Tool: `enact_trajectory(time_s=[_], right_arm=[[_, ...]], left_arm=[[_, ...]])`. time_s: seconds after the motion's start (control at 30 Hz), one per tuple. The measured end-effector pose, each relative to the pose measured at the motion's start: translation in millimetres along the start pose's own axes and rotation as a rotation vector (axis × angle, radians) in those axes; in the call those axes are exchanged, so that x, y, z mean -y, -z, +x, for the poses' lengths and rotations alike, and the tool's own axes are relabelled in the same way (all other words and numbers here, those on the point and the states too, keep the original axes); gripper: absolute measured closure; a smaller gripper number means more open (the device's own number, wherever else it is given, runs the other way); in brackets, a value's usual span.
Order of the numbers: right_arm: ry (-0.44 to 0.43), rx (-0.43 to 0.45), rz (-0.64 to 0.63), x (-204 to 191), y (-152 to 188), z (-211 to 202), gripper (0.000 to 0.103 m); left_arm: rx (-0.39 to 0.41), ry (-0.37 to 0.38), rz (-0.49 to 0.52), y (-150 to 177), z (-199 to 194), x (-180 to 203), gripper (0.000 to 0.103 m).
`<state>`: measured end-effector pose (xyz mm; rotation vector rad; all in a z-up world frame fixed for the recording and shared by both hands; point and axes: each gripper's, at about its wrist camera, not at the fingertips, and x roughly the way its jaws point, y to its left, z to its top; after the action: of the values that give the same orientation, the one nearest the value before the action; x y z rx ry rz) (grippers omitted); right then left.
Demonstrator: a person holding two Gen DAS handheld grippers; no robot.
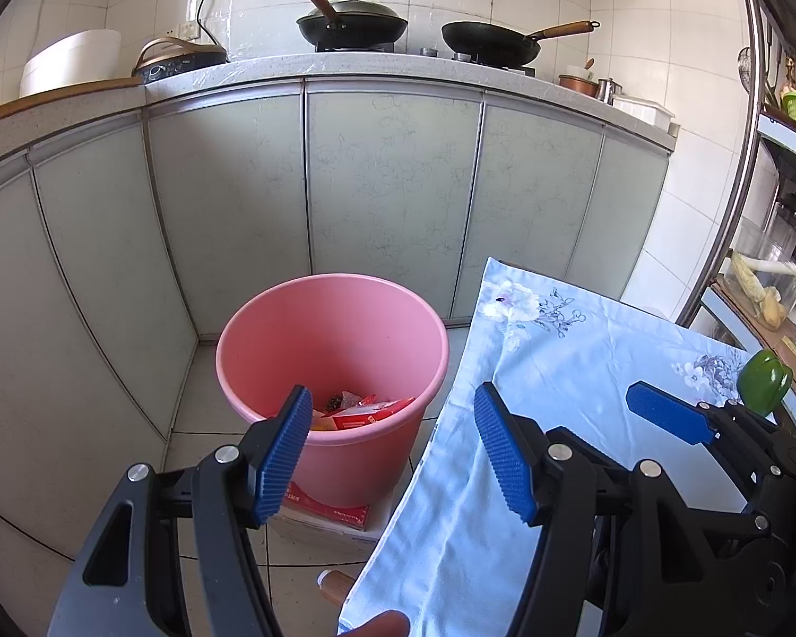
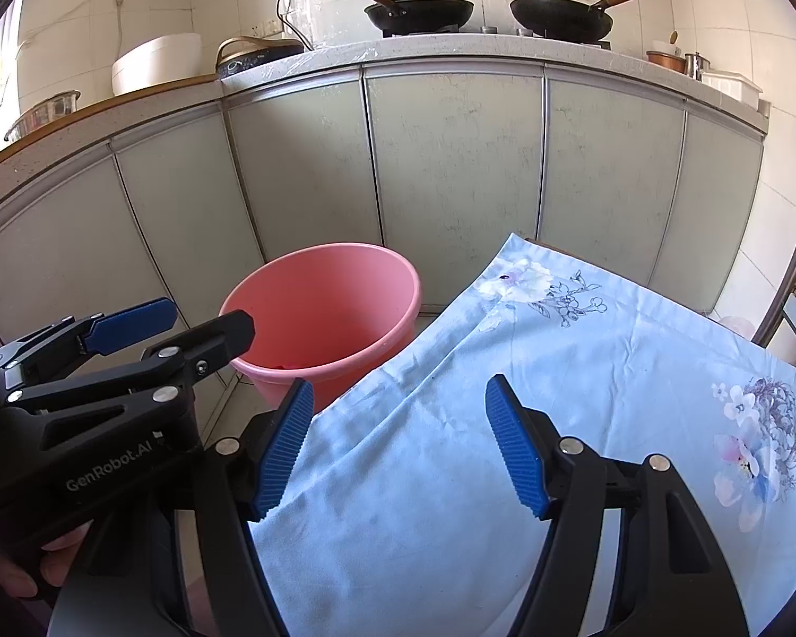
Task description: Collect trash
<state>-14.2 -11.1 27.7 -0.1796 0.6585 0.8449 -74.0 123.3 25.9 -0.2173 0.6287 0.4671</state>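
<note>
Blue ribbed pads on the left gripper (image 1: 392, 451) stand wide apart, its jaws spread and holding nothing; one pad hangs over the near rim of the pink bucket (image 1: 292, 329), the other over the edge of the pale blue floral cloth (image 1: 557, 371). The right gripper (image 2: 398, 446) is likewise spread and empty, both pads poised above the cloth (image 2: 557, 371) that covers the desk. In the left wrist view the right gripper (image 1: 668, 419) shows at the right edge, one blue pad (image 1: 663, 414) lying low over the cloth; in the right wrist view the left gripper (image 2: 132, 334) reaches in from the left, level with the bucket (image 2: 345, 286) rim.

Inside the bucket, at the bottom, lies the trash (image 1: 366, 411): red and orange wrappers and a dark clump. The bucket stands on a red flat box (image 1: 334, 512) on the tiled floor (image 1: 207, 414), just beside the cloth's hanging edge and in front of the grey-green cabinet doors (image 1: 387, 186). A green pepper (image 1: 764, 382) sits at the far right corner of the cloth, near the right gripper.

Above the cabinets runs a speckled worktop (image 1: 345, 66) carrying a lidded wok (image 1: 353, 21), an open wok with a wooden handle (image 1: 493, 42), an induction cooker (image 1: 180, 61) and a white appliance (image 1: 69, 61). A metal rack (image 1: 769, 212) stands to the right.
</note>
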Motion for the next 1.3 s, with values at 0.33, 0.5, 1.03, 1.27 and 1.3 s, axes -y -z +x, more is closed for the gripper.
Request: enact_trajectory(time_s=[0.33, 0.5, 1.03, 1.27, 1.3], right_arm=[[0.000, -0.001, 0.003, 1.9, 1.1, 1.4, 0.035], [-0.001, -0.001, 0.005, 2.3, 1.3, 1.6, 0.035], [0.001, -0.004, 0.010, 3.4, 3.0, 2.6, 0.035], [0.003, -0.008, 0.016, 2.8, 6.8, 3.3, 0.035], [0.002, -0.009, 0.017, 2.6, 7.4, 3.3, 0.035]], left_arm=[[0.000, 0.002, 0.004, 0.5, 1.2, 1.9, 0.040], [0.002, 0.001, 0.005, 0.5, 1.4, 1.8, 0.040], [0.001, 0.001, 0.005, 1.1, 0.6, 2.4, 0.040], [-0.001, 0.001, 0.005, 1.9, 0.5, 2.7, 0.040], [-0.001, 0.001, 0.006, 2.9, 0.7, 3.0, 0.040]])
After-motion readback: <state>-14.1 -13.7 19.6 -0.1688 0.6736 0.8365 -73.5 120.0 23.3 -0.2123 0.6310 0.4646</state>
